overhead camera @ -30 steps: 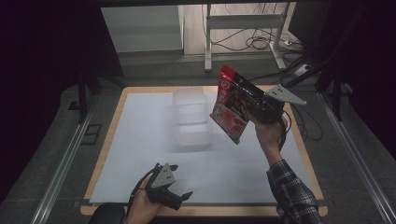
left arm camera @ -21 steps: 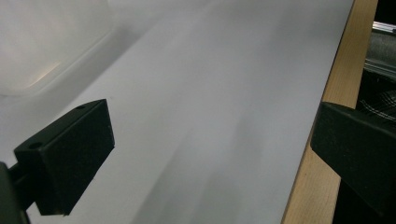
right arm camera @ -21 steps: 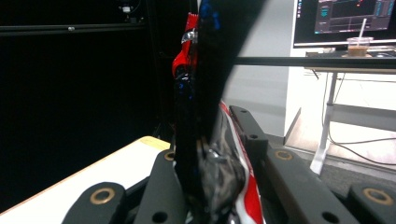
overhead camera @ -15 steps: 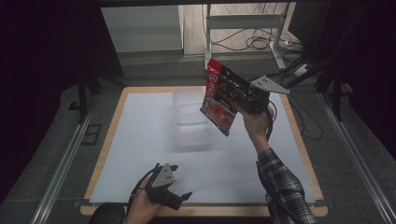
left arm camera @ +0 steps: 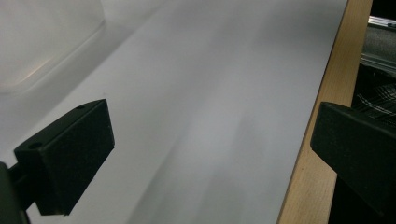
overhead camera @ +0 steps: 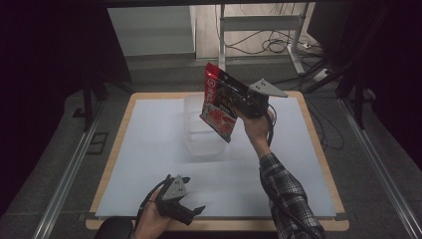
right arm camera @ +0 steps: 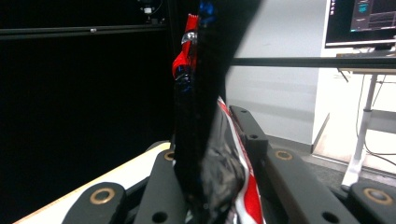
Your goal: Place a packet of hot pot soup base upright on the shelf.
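Note:
A red and black snack bag (overhead camera: 218, 102) hangs tilted in the air, with my right gripper (overhead camera: 235, 103) shut on its edge. The bag is over the far part of a clear plastic container (overhead camera: 201, 137) that stands on the white mat. In the right gripper view the bag (right arm camera: 201, 93) stands edge-on between the closed jaws of the right gripper (right arm camera: 210, 186). My left gripper (overhead camera: 183, 205) rests near the table's front edge, open. In the left gripper view the left gripper (left arm camera: 210, 135) has wide-apart jaws with nothing between them, and the container's corner (left arm camera: 42, 42) shows at the upper left.
The white mat (overhead camera: 149, 149) covers a wooden-rimmed table (overhead camera: 318, 149). The wooden edge (left arm camera: 317, 116) runs beside the left gripper. A metal rail (overhead camera: 64, 174) runs along the left side. Cables and desk legs (overhead camera: 259, 45) lie beyond the far edge.
My right hand has carried the bag leftward and slightly down, from the right of the container to over it. The left gripper has stayed where it was.

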Motion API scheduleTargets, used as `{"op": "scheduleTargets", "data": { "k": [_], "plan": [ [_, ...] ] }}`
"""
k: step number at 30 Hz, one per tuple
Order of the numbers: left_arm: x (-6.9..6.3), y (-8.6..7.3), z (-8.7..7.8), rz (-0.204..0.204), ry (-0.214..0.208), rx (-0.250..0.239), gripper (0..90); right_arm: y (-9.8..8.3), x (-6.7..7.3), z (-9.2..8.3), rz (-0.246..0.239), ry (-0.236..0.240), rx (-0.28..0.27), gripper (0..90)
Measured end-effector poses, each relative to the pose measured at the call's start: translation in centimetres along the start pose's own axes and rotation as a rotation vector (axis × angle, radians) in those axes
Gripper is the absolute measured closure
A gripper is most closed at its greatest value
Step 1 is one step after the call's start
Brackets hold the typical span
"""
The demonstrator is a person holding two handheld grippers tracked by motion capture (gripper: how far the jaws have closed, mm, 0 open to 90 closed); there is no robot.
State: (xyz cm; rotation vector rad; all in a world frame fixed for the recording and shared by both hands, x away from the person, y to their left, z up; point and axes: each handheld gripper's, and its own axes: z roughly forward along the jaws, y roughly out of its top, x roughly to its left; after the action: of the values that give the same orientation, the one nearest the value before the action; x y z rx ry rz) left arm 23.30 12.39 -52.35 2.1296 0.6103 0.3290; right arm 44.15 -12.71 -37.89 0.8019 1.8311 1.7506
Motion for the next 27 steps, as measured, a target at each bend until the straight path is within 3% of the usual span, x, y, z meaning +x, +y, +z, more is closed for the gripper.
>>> {"op": "scheduleTargets", "data": {
  "k": [10,16,27],
  "plan": [
    [0.0,0.0,0.0,-0.005,-0.001,0.007,0.0,-1.0,1.5,1.6,-0.026,0.065,0.007,76.9],
    [0.0,-0.1,0.1,-0.002,-0.002,0.012,0.0,-1.9,1.6,1.8,-0.027,0.106,0.033,76.2],
    [0.0,-0.1,0.2,0.005,-0.003,0.024,0.0,-3.7,2.7,3.1,-0.056,0.123,0.072,75.7]
  ]
}}
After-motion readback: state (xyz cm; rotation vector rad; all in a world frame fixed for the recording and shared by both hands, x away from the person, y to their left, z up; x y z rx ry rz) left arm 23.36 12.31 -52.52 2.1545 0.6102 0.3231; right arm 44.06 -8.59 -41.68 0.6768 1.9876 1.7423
